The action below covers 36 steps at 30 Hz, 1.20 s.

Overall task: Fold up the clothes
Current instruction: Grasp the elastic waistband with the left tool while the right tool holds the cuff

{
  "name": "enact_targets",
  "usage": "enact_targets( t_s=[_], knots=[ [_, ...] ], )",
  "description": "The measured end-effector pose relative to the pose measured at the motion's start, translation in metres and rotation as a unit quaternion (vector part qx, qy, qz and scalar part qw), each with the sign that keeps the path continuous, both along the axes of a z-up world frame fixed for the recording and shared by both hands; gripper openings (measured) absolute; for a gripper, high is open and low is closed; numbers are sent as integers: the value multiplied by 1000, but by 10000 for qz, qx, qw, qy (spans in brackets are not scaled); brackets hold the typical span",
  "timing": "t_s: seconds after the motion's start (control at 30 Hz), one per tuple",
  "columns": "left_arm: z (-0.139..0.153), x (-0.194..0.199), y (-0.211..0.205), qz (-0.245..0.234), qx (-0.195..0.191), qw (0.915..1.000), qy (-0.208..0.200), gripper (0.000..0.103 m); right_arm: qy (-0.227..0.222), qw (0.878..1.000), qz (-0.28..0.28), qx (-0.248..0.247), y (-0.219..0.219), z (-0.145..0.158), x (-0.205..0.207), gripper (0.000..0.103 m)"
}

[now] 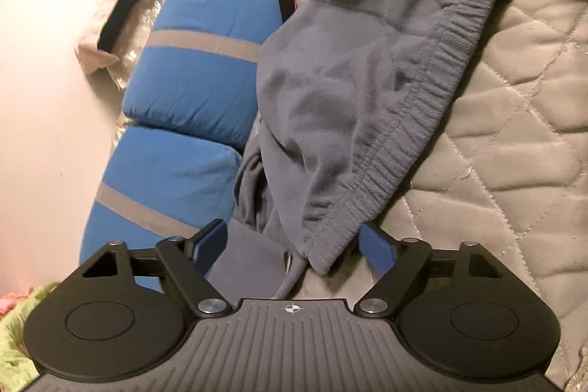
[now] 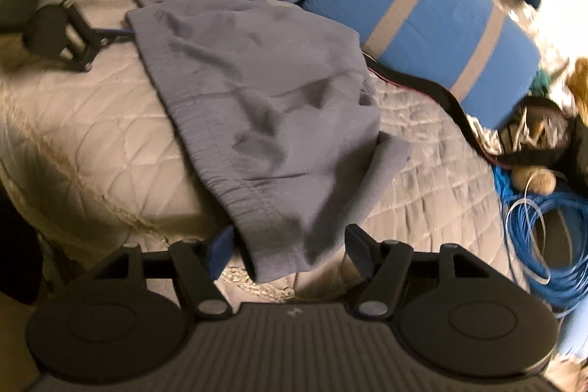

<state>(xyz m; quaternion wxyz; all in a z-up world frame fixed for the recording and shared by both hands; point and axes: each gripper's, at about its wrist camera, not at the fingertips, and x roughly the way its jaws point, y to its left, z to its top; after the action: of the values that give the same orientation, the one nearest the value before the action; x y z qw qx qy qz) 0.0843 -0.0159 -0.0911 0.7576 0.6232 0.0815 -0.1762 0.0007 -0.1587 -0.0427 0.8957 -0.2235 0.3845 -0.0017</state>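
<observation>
A grey-blue fleece garment point(image 1: 352, 68) with an elastic waistband lies rumpled on a quilted grey bedspread point(image 1: 514, 120). One waistband corner rests between the spread fingers of my left gripper point(image 1: 294, 247), which is open; its blue pads point(image 1: 378, 250) stand apart from the cloth. In the right wrist view the same garment point(image 2: 257, 105) stretches away, and its near corner lies between the fingers of my right gripper point(image 2: 290, 250), also open. The left gripper point(image 2: 92, 37) shows at the garment's far end.
Two blue pillows with grey stripes point(image 1: 198, 68) point(image 2: 433, 10) line the bed's far side by a pale wall. A black strap point(image 2: 441, 98) lies on the quilt. A coil of blue cable point(image 2: 544, 237) and clutter sit at the right. Green cloth point(image 1: 14, 333) lies at the lower left.
</observation>
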Motion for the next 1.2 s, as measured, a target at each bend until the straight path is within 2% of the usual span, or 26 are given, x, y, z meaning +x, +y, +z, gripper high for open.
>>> enact_targets(
  t_s=[0.1, 0.23, 0.3, 0.43, 0.53, 0.63, 0.7, 0.8, 0.97, 1.1, 1.2],
  knots=[
    [4, -5, -1, -110, -120, 9997, -194, 73, 9, 9998, -105, 176, -3, 1, 1, 78],
    [6, -5, -1, -155, -210, 9993, -256, 73, -1, 9996, -150, 238, -3, 2, 1, 78],
    [4, -6, -1, -198, -95, 9993, -296, 73, 12, 9995, -158, 267, -3, 1, 0, 79],
    [-9, -2, -1, -306, 400, 9974, -523, 73, 53, 9991, -239, 342, -6, 0, 1, 79],
    [-13, 3, -3, -389, 541, 9960, -592, 63, 89, 9978, -415, 517, -10, 0, 1, 79],
    [-13, 7, -1, -343, 480, 9970, -491, 45, 175, 9958, -583, 682, -12, -2, 2, 79],
    [-12, 9, 0, -295, 415, 9979, -401, 22, 222, 9946, -692, 742, -12, -5, 2, 79],
    [-12, 12, 2, -221, 318, 9989, -266, 8, 271, 9929, -813, 821, -11, -9, 1, 79],
    [-10, 16, 6, -99, 155, 9998, -41, 5, 228, 9917, -880, 905, -8, -13, 0, 78],
    [4, 26, 9, 251, -356, 9987, 248, 5, 41, 9921, -882, 889, -8, -8, -2, 77],
    [11, 33, 12, 480, -597, 9962, 419, 5, -51, 9940, -818, 719, -6, -6, -1, 78]
  ],
)
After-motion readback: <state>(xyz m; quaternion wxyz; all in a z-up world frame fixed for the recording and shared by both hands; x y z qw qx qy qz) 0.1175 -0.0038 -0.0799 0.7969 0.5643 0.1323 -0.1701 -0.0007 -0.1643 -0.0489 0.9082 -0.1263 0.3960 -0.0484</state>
